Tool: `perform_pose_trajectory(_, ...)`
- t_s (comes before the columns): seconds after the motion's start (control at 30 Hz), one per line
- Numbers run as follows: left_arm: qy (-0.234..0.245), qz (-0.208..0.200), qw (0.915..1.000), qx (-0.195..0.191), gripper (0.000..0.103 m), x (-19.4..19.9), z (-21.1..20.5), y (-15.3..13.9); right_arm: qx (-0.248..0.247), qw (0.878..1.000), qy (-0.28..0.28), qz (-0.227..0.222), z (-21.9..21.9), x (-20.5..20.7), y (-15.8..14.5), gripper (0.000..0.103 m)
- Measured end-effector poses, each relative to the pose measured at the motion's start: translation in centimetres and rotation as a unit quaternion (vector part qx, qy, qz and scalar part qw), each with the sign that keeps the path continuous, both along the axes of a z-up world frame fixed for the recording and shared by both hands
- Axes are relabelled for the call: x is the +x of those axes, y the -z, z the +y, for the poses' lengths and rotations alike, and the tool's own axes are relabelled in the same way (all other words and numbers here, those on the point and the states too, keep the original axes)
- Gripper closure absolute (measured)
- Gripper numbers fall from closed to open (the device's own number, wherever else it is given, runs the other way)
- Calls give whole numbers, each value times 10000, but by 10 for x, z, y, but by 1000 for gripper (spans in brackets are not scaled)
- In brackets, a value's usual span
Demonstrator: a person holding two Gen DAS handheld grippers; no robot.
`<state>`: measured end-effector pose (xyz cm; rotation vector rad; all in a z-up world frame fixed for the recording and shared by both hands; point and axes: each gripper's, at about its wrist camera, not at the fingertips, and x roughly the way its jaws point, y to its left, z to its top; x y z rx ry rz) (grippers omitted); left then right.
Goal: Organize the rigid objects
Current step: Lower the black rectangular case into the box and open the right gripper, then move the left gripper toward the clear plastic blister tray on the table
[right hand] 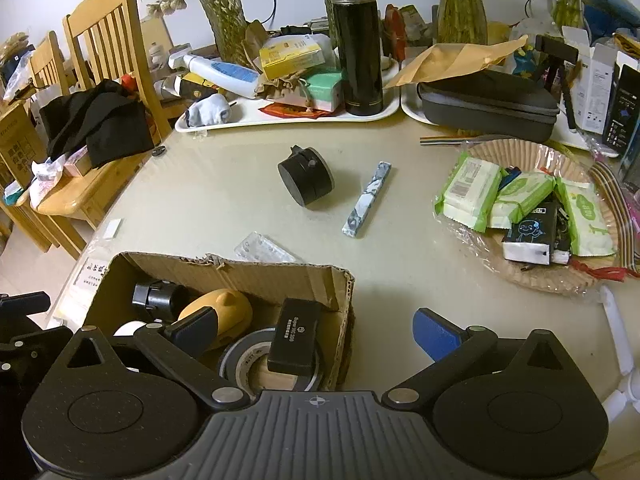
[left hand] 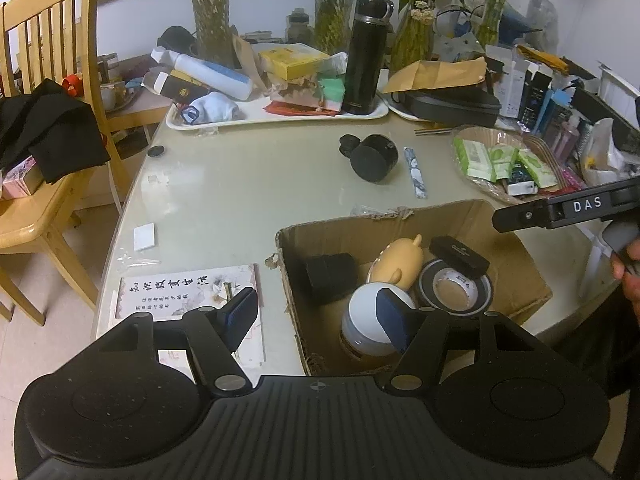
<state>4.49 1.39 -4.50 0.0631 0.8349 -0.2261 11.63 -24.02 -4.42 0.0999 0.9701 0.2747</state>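
Right tool (right hand: 316, 336) hangs nearest the lens, jaws spread wide and empty, astride the right wall of the cardboard box (right hand: 280, 276). Left tool (left hand: 320, 312) stands half open, holding nothing, over the box's near-left corner. Inside the box lie a tape roll (right hand: 248, 354), yellow toy (right hand: 228, 308) and small black case (right hand: 294, 338). Beyond the box, well apart on the tabletop (right hand: 400, 280), rest the black caster wheel (right hand: 306, 178) and patterned bar (right hand: 366, 200). Likely next: reach past the box's far wall, straddle the wheel squarely across its flat faces so it cannot roll.
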Motion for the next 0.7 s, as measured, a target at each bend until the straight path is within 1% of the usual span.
perform_pose_trajectory(0.7,180,1,9998,-46,38,8,-11,0,-30,10000,-29,-9,2,5,2,0)
